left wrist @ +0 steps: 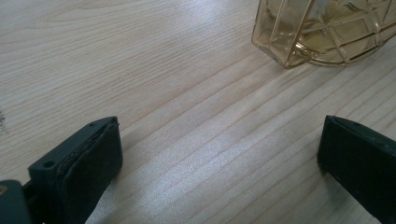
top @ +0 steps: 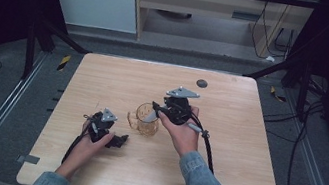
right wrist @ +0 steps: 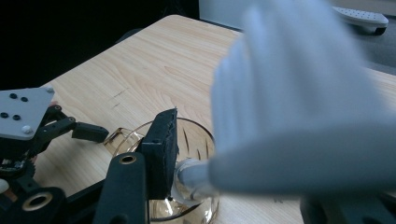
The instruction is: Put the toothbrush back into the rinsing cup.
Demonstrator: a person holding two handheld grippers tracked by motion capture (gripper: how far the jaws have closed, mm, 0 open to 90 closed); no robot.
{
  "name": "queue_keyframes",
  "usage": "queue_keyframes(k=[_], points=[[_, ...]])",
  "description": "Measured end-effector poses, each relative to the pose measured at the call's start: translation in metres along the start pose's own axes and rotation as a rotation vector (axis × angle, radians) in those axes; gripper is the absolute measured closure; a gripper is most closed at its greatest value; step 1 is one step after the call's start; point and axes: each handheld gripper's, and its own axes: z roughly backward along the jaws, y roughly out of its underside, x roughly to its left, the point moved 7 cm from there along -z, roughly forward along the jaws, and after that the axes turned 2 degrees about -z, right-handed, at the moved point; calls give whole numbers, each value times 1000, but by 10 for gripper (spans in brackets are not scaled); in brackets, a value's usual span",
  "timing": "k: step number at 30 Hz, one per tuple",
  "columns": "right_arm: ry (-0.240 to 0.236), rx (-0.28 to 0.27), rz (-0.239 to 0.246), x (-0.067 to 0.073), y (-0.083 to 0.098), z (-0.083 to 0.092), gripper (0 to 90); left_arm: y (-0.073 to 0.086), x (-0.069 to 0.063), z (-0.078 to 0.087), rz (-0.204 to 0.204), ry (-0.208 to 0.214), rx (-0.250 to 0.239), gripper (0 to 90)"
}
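Observation:
An amber cut-glass mug (top: 147, 120) stands upright near the middle of the wooden table (top: 220, 173). My right gripper (top: 155, 112) hovers at its rim from the right, and a white plastic utensil (top: 151, 116) slants from the jaws into the mug. In the right gripper view the utensil (right wrist: 299, 102) is a large white blur. Its narrow end lies beside the left pad (right wrist: 161, 149) over the mug (right wrist: 198, 133), and the jaws stand apart around it. My left gripper (top: 120, 140) rests on the table left of the mug. Its jaws (left wrist: 219, 158) are wide open with nothing between them, just short of the mug (left wrist: 327, 32).
A small dark disc (top: 201, 83) lies near the table's far edge. The left gripper's grey plate (right wrist: 21, 112) shows beyond the mug in the right gripper view. Black cables trail from both grippers toward the near edge. A metal frame and floor cables surround the table.

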Motion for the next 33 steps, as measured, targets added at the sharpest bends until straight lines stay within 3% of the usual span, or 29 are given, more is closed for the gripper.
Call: queue_keyframes(k=[14,28,33], points=[[-7,-6,4,0,5,23,446,0,0,0,1,0,0,0],[11,8,45,-3,7,46,398,0,0,0,0,0,0,0],[16,25,62,-4,9,50,333,0,0,0,0,0,0,0]])
